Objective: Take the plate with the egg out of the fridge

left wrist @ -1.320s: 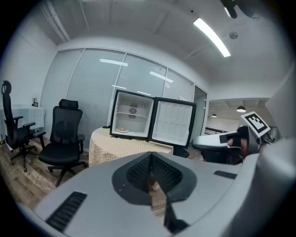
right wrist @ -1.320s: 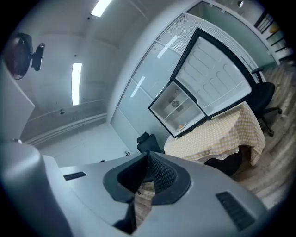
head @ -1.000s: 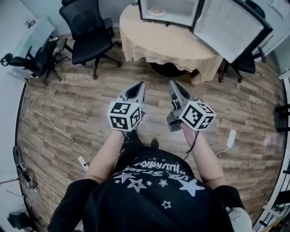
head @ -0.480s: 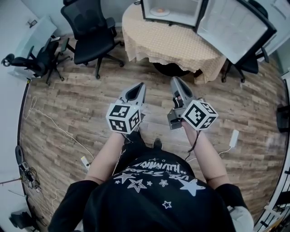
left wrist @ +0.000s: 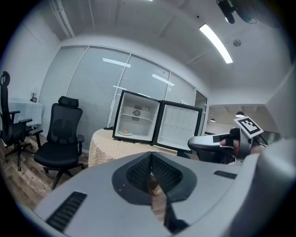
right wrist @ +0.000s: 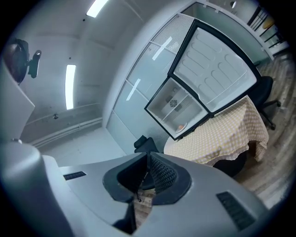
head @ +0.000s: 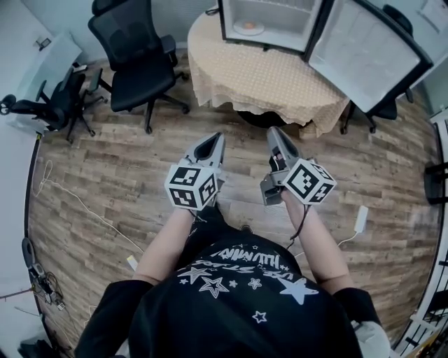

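Standing well back from the fridge, you hold the left gripper and the right gripper side by side over the wooden floor. Both point toward the fridge, and each has its jaws pressed together with nothing between them. The plate with the egg sits on the fridge's bottom shelf, toward its left wall, and the door hangs open at the fridge's right. The fridge stands at the far side of the round table, so you reach it across the cloth. The risk, as I judge it, is arriving with closed jaws and nudging the plate deeper, or tilting it on the way out so the egg rolls off.
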Demonstrator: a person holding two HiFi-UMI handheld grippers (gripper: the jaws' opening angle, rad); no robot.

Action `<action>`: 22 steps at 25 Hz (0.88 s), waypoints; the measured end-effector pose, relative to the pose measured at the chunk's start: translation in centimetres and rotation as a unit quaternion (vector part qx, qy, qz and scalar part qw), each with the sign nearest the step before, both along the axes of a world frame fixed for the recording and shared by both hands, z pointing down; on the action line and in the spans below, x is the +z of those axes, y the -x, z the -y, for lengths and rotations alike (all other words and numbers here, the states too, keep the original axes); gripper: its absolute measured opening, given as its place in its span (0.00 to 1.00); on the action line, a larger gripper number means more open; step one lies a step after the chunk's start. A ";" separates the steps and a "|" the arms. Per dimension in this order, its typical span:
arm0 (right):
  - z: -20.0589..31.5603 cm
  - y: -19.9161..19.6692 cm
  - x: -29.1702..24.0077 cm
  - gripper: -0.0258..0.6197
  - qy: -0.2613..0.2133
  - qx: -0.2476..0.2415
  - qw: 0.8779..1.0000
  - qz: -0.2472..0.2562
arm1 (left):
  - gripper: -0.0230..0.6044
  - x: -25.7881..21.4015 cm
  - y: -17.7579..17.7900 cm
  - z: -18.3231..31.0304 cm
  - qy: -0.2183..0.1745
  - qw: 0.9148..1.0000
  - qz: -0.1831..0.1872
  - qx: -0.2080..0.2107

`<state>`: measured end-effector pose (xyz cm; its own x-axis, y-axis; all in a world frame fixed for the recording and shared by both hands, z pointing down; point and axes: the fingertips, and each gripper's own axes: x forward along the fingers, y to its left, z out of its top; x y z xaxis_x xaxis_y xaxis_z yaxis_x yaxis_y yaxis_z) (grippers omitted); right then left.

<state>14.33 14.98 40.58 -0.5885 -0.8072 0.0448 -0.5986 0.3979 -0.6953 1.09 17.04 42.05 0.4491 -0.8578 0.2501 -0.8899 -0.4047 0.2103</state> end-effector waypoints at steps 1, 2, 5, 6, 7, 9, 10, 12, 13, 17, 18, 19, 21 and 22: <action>0.8 0.2 -0.1 0.10 0.001 0.007 1.000 0.002 | 0.04 -0.1 0.3 0.9 -0.001 1.000 0.000 0.005; 1.6 0.4 -0.5 0.10 0.000 0.014 1.000 0.002 | 0.04 -0.3 0.7 1.8 -0.003 1.000 0.001 0.010; 4.1 1.3 -1.8 0.10 -0.006 0.033 0.999 0.005 | 0.04 -1.6 2.3 4.7 -0.016 1.000 0.005 0.021; 5.0 1.7 -2.2 0.10 -0.008 0.040 0.999 0.006 | 0.04 -2.0 2.9 5.6 -0.020 1.000 0.004 0.024; 5.8 2.0 -2.4 0.10 -0.009 0.046 0.999 0.007 | 0.04 -2.3 3.4 6.5 -0.022 0.999 0.002 0.026; 7.5 2.8 -2.8 0.10 -0.009 0.056 0.998 0.008 | 0.04 -2.5 4.5 8.2 -0.022 0.999 -0.002 0.032; 8.2 3.3 -2.8 0.10 -0.008 0.060 0.998 0.008 | 0.04 -2.5 5.0 9.0 -0.019 0.999 -0.004 0.035; 9.4 4.3 -2.7 0.10 0.000 0.068 0.998 0.007 | 0.04 -2.2 6.1 10.5 -0.012 0.999 -0.008 0.041; 10.0 4.7 -2.5 0.10 0.006 0.072 0.997 0.008 | 0.04 -2.0 6.6 11.2 -0.008 0.999 -0.010 0.044; 11.9 6.3 -1.3 0.10 0.028 0.091 0.995 0.005 | 0.04 -1.3 8.5 13.9 0.002 0.998 -0.016 0.059; 12.4 6.7 -1.1 0.10 0.031 0.096 0.995 0.003 | 0.04 -1.1 8.9 14.7 0.003 0.998 -0.017 0.064; 12.9 7.0 -0.9 0.10 0.034 0.100 0.994 0.000 | 0.04 -1.0 9.2 15.4 0.003 0.997 -0.017 0.069; 14.1 7.6 -0.7 0.10 0.038 0.111 0.993 -0.006 | 0.04 -0.7 9.9 16.8 0.003 0.997 -0.018 0.078; 14.7 8.0 -0.6 0.10 0.040 0.118 0.992 -0.007 | 0.04 -0.7 10.3 17.4 0.003 0.996 -0.017 0.082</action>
<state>6.36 0.30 39.97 -0.3833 -0.9157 0.1208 -0.6781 0.1902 -0.7100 -9.18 -0.40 41.39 0.5919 -0.7701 0.2378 -0.8040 -0.5433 0.2415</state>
